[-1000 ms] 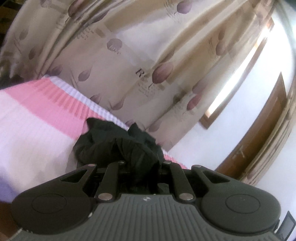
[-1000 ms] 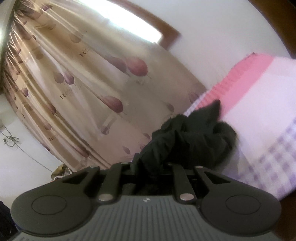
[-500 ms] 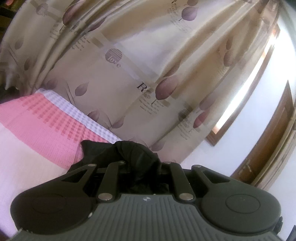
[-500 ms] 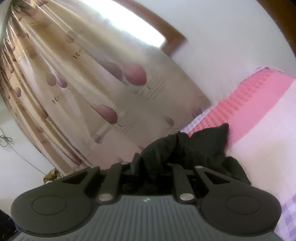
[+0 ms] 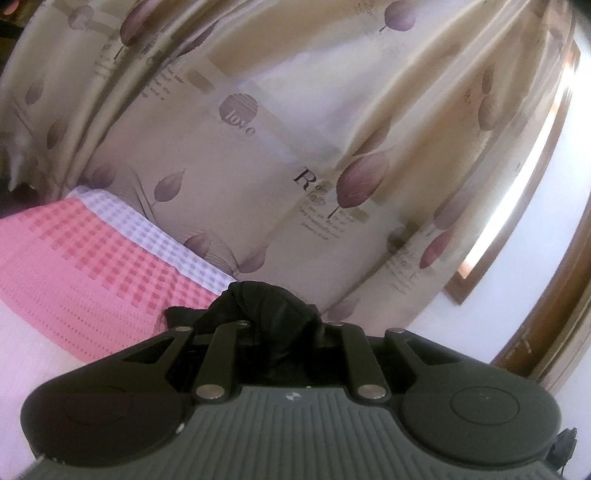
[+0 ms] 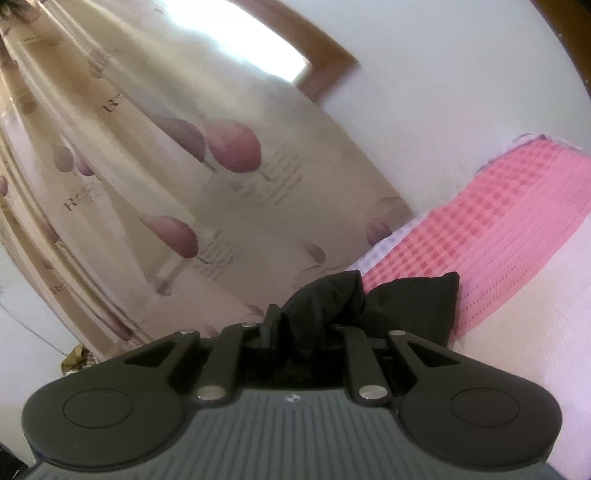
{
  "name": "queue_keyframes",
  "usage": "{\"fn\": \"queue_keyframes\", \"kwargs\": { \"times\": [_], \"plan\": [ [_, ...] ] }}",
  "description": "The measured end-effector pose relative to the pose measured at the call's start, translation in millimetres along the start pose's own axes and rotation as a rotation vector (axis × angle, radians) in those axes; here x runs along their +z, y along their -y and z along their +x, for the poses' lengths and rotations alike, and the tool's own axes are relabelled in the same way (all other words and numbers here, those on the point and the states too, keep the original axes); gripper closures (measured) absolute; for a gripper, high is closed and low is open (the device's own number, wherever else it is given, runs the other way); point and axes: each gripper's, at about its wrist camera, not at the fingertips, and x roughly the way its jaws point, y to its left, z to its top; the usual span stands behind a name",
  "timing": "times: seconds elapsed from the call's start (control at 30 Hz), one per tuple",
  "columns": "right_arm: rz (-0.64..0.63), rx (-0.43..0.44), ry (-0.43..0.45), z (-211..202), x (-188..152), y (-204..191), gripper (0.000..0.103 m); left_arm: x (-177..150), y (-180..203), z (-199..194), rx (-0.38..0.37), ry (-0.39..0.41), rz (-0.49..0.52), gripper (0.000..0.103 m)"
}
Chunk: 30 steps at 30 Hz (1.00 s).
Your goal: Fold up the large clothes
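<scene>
Surface: bed cover (image 5: 85, 266) in pink check with a white-lilac checked far border and a pale near band; behind it a beige curtain (image 5: 258, 147) printed with purple leaves and lettering, a white wall (image 6: 443, 92), and a brown-framed window (image 6: 229, 33) blown out by glare. Task item: black garment (image 5: 266, 310), bunched at the far end of both tools above the cover. Left gripper (image 5: 284, 332) jaws opening with cloth between them, right gripper (image 6: 295, 328) pinching cloth; fingertips buried in fabric, garment's full extent cut off, small object (image 6: 75, 358) at lower left unidentifiable.

Bright daylight glared through the window (image 6: 236, 33); the curtain (image 6: 166, 155) looked blurry, and edges curved like a bowl.
</scene>
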Motion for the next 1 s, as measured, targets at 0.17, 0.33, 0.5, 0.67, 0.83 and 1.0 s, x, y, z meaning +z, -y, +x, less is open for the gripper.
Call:
{"fn": "queue_keyframes", "kwargs": {
  "times": [0.17, 0.33, 0.5, 0.67, 0.83, 1.0],
  "plan": [
    [0.007, -0.032, -0.009, 27, 7, 10, 0.088, 2, -3, 22, 0.028, 0.003, 0.000, 0.082],
    [0.022, -0.053, -0.016, 49, 10, 19, 0.088, 3, -4, 42, 0.057, 0.002, 0.022, 0.081],
    [0.046, -0.085, -0.018, 68, 11, 32, 0.087, 2, -3, 64, 0.091, -0.003, 0.055, 0.078],
    [0.059, -0.124, -0.011, 89, 7, 43, 0.086, -3, -8, 84, 0.123, -0.003, 0.063, 0.074],
    [0.091, -0.150, -0.009, 109, 2, 57, 0.083, -9, -16, 101, 0.153, -0.012, 0.083, 0.074],
    [0.146, -0.146, 0.012, 118, -3, 69, 0.058, -13, -28, 114, 0.151, -0.029, 0.047, 0.055]
  ]
}}
